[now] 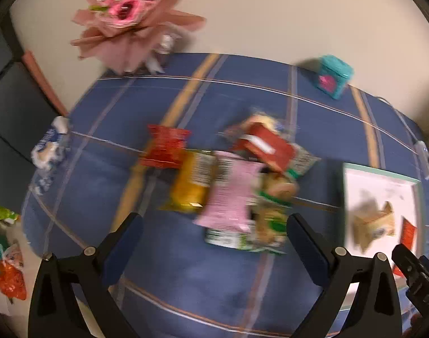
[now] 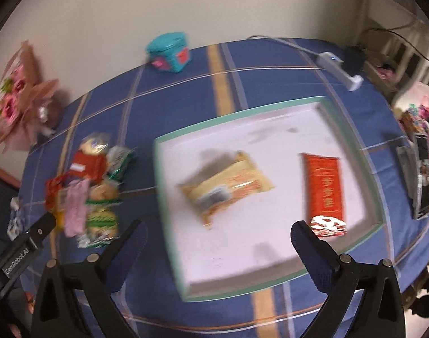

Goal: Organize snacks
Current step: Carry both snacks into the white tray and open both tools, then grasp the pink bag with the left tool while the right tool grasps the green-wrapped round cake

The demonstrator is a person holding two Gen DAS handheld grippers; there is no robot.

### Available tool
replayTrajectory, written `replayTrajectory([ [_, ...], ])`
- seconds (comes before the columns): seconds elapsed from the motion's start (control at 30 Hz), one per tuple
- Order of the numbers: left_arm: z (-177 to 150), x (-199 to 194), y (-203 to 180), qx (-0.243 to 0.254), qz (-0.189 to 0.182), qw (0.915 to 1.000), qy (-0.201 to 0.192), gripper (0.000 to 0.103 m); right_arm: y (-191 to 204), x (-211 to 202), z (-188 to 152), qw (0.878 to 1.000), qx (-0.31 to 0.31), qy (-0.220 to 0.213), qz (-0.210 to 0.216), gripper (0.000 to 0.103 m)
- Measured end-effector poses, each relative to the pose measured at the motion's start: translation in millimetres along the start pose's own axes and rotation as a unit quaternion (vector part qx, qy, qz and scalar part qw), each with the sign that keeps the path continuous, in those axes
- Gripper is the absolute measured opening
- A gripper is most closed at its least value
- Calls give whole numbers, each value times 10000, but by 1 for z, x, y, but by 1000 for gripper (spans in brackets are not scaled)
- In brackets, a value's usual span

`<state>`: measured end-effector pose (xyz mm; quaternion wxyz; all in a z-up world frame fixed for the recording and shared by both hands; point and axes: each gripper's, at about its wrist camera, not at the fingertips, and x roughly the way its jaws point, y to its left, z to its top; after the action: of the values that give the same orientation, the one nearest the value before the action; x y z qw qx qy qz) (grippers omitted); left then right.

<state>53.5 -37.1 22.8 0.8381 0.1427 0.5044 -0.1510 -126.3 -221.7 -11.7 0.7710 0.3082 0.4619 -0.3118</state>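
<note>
Tray (image 2: 169, 225): red packet (image 2: 325, 191) seemingly lengthwise near-far.

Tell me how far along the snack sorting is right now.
Done: a yellow packet and a red packet lie in the tray. In hand: nothing; the left gripper and right gripper are open and empty. Left: the snack pile on the tablecloth.

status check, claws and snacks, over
Left claw open, empty, above snack pile. Right claw open, empty, over tray. Two packs in tray: yellow, red. Nothing in the way.
</note>
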Motion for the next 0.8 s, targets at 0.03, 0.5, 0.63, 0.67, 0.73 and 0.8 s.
replayTrajectory([
  [0.03, 0, 0, 10, -83, 75, 9999, -16, 101, 11, 1, -2, 9999, -85, 14, 89, 103],
  [0.5, -1, 28, 67, -891, -83, 9953, 361, 101, 97, 26, -13, 9955, -663, 119, 659, 103],
  [0.63, 6, 44, 59, -873, -360, 9945, 448, 101, 100, 54, -11, 9947, -558, 453, 736, 103],
  [0.67, 9, 47, 58, -875, -407, 9943, 454, 101, 101, 60, -11, 9941, -492, 528, 806, 103],
  [0.73, 13, 52, 55, -908, -431, 9941, 416, 101, 102, 69, -9, 9930, -414, 644, 897, 103],
  [0.8, 17, 54, 55, -952, -460, 9938, 359, 101, 105, 76, -8, 9928, -370, 663, 928, 103],
])
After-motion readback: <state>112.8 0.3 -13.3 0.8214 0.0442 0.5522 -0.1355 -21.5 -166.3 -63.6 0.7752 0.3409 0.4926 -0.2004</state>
